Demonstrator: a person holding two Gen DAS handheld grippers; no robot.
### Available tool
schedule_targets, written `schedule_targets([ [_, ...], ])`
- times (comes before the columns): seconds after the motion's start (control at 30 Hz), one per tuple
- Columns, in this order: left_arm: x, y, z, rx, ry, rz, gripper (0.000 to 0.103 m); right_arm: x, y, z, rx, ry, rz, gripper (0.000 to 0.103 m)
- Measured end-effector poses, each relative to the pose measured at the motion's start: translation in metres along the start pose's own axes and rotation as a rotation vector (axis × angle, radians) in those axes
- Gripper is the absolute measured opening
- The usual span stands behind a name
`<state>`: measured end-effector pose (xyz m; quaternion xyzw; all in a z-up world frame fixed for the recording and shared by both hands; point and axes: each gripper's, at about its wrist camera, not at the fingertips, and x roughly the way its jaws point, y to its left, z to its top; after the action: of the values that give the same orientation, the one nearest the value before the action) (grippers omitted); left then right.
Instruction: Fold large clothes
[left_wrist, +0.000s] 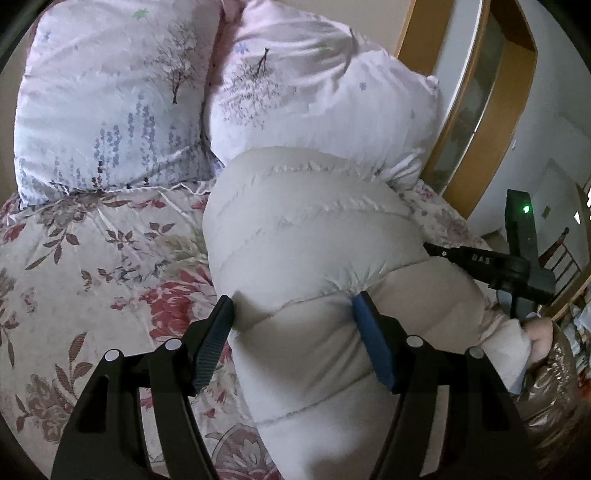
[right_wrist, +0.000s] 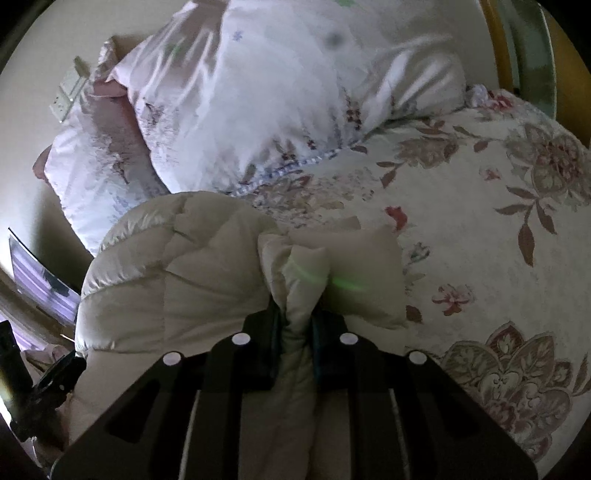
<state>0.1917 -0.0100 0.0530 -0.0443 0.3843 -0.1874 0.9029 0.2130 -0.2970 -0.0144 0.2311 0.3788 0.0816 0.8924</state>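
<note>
A cream puffer jacket (left_wrist: 314, 266) lies bundled on the floral bedspread (left_wrist: 92, 266). My left gripper (left_wrist: 293, 328) is open and straddles the jacket's near bulge; its blue right pad (left_wrist: 369, 343) touches a puckered seam, and its left finger (left_wrist: 218, 332) stands at the jacket's edge. In the right wrist view my right gripper (right_wrist: 297, 321) is shut on a pinched fold of the jacket (right_wrist: 207, 280). That same right gripper (left_wrist: 434, 249) enters the left wrist view from the right, its tips buried in the jacket's side, with a hand (left_wrist: 541, 334) behind it.
Two pale floral pillows (left_wrist: 110, 96) (left_wrist: 325, 103) lean at the bed's head, just beyond the jacket. A wooden door frame (left_wrist: 476, 122) stands right of the bed, with a chair (left_wrist: 561, 258) past it. A shiny brown garment (left_wrist: 554, 398) lies at the near right.
</note>
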Motion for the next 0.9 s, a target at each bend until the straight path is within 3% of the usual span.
schedule_targets([
  [0.23, 0.017, -0.004, -0.001, 0.029, 0.036, 0.008, 0.07, 0.005, -0.012, -0.001, 0.026, 0.008, -0.014, 0.016],
  [0.6, 0.039, 0.004, 0.001, 0.011, 0.112, -0.04, 0.076, 0.008, -0.025, -0.004, 0.074, 0.016, -0.005, 0.019],
  [0.73, 0.045, 0.01, 0.0, -0.008, 0.142, -0.053, 0.077, -0.01, -0.021, -0.003, 0.043, -0.002, -0.053, 0.037],
  [0.9, 0.047, 0.012, 0.0, -0.02, 0.154, -0.053, 0.078, -0.065, -0.003, -0.009, -0.032, -0.105, -0.018, 0.037],
])
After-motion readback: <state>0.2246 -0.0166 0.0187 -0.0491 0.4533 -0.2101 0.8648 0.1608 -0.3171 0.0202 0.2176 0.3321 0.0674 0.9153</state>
